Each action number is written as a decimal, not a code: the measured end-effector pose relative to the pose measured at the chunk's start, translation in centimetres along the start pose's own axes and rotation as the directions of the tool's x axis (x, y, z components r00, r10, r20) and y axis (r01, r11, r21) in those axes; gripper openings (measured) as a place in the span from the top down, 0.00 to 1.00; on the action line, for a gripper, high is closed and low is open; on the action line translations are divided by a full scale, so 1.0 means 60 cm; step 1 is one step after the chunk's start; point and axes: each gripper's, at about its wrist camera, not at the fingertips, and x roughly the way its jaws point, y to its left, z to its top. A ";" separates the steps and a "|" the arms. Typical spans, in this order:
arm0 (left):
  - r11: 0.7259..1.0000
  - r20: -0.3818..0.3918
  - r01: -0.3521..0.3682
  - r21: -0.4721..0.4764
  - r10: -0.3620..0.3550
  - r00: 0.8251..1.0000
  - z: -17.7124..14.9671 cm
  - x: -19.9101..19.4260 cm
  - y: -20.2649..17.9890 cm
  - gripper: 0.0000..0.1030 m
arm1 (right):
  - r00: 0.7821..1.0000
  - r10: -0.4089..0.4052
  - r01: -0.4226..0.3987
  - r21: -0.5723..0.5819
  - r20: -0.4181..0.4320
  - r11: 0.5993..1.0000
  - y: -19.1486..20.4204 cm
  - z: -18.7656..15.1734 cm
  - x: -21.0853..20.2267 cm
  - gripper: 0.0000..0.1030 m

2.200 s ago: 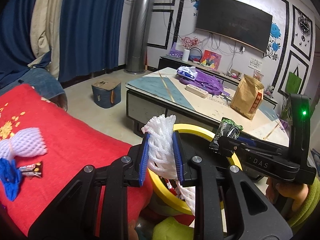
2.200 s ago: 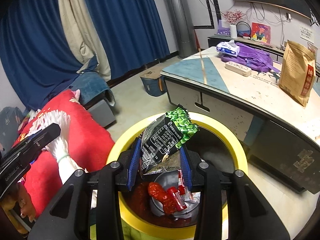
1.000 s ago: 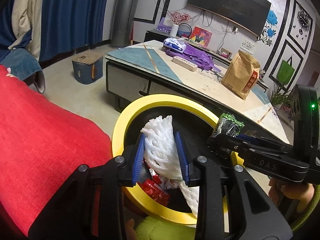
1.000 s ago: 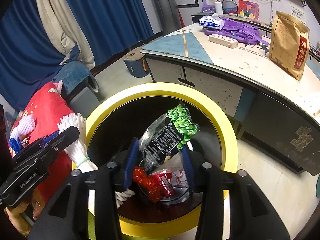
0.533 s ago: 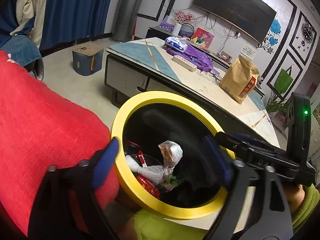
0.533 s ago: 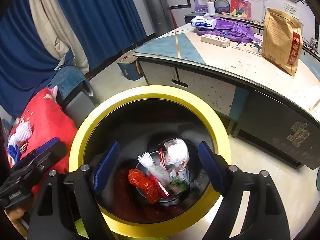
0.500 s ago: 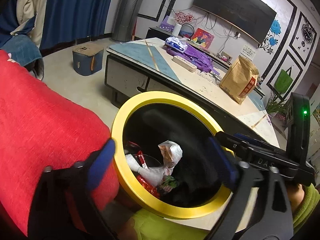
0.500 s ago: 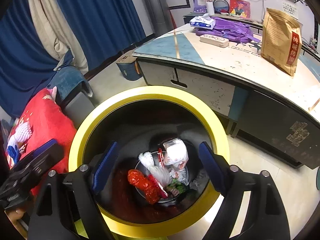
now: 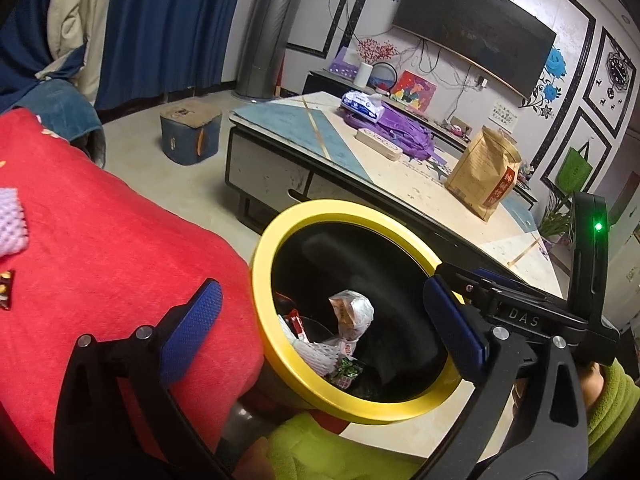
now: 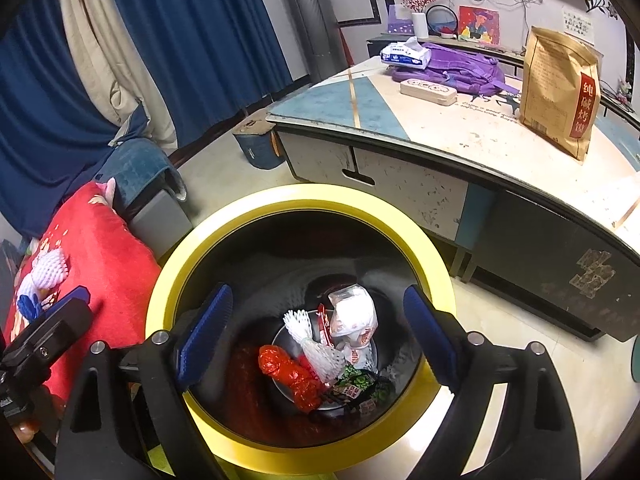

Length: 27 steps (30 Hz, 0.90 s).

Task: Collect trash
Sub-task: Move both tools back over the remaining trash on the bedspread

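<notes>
- Left gripper (image 9: 320,328): jaws spread wide, nothing between the pads; it hangs at the near rim of the bin, beside the red cover.
- Right gripper (image 10: 316,336): jaws opening, already wide, nothing between them; it sits straight over the mouth of the bin.
- Yellow-rimmed bin (image 10: 168,280): trash lies at the bottom. White foam net (image 10: 308,340), green snack wrapper (image 10: 356,388), red crumpled wrapper (image 10: 292,376) and a pale crumpled bag (image 10: 354,316) all rest inside, piled together.
- Judgement: this drop is finished; both pieces are in, neither gripper carries anything.
- Red cover (image 9: 112,240) to the left of the bin: still holds trash. Another foam net (image 10: 48,266), a blue scrap (image 10: 26,306) and a small candy wrapper (image 9: 5,290) lie there, well apart from the bin.
- Judgement: the task is partly done; the red cover needs another trip.
- Farther off, tabletop (image 10: 472,136) with brown paper bag (image 10: 560,88), purple bag and tissue pack; cannot tell whether any count as trash.
</notes>
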 end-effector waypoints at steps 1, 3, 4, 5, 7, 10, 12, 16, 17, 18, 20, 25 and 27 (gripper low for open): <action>1.000 0.007 -0.006 0.000 0.006 1.000 0.001 -0.005 0.001 0.10 | 1.000 0.000 0.000 -0.002 0.003 1.000 0.002 0.000 -0.002 0.18; 1.000 0.023 -0.016 0.001 0.016 1.000 0.003 -0.015 0.004 0.10 | 1.000 0.001 -0.001 -0.010 0.009 1.000 0.006 0.001 -0.006 0.18; 1.000 0.029 -0.020 0.001 0.020 0.999 0.004 -0.019 0.004 0.10 | 1.000 0.002 -0.001 -0.013 0.017 1.000 0.008 0.001 -0.009 0.18; 0.999 0.042 -0.033 0.002 0.033 0.999 0.006 -0.026 0.007 0.10 | 0.999 0.004 -0.003 -0.021 0.032 1.000 0.013 0.003 -0.015 0.18; 0.998 0.064 -0.055 0.003 0.055 0.996 0.007 -0.037 0.012 0.10 | 0.998 0.014 -0.012 -0.034 0.057 0.999 0.021 0.005 -0.025 0.18; 0.997 0.089 -0.079 -0.003 0.078 0.993 0.010 -0.054 0.021 0.10 | 0.994 0.029 -0.023 -0.062 0.105 0.998 0.034 0.010 -0.043 0.17; 0.996 0.101 -0.088 -0.019 0.090 0.991 0.013 -0.066 0.029 0.10 | 0.990 0.040 -0.030 -0.077 0.134 0.997 0.045 0.011 -0.056 0.16; 0.993 0.121 -0.112 -0.030 0.115 0.986 0.013 -0.085 0.040 0.10 | 0.983 0.064 -0.047 -0.103 0.169 0.994 0.063 0.012 -0.075 0.13; 0.992 0.126 -0.121 -0.033 0.124 0.984 0.012 -0.090 0.042 0.10 | 0.982 0.071 -0.051 -0.115 0.174 0.992 0.070 0.011 -0.079 0.13; 0.992 0.130 -0.125 -0.035 0.129 0.983 0.012 -0.095 0.045 0.10 | 0.982 0.075 -0.054 -0.123 0.175 0.991 0.075 0.011 -0.080 0.13; 0.990 0.138 -0.135 -0.039 0.139 0.981 0.011 -0.105 0.049 0.10 | 0.981 0.087 -0.062 -0.140 0.176 0.988 0.086 0.010 -0.084 0.13; 0.986 0.165 -0.165 -0.031 0.168 0.972 0.010 -0.131 0.055 0.10 | 0.976 0.119 -0.085 -0.185 0.180 0.979 0.116 0.004 -0.095 0.13; 0.983 0.179 -0.182 -0.025 0.184 0.967 0.011 -0.143 0.058 0.10 | 0.975 0.134 -0.098 -0.197 0.179 0.976 0.127 0.001 -0.100 0.13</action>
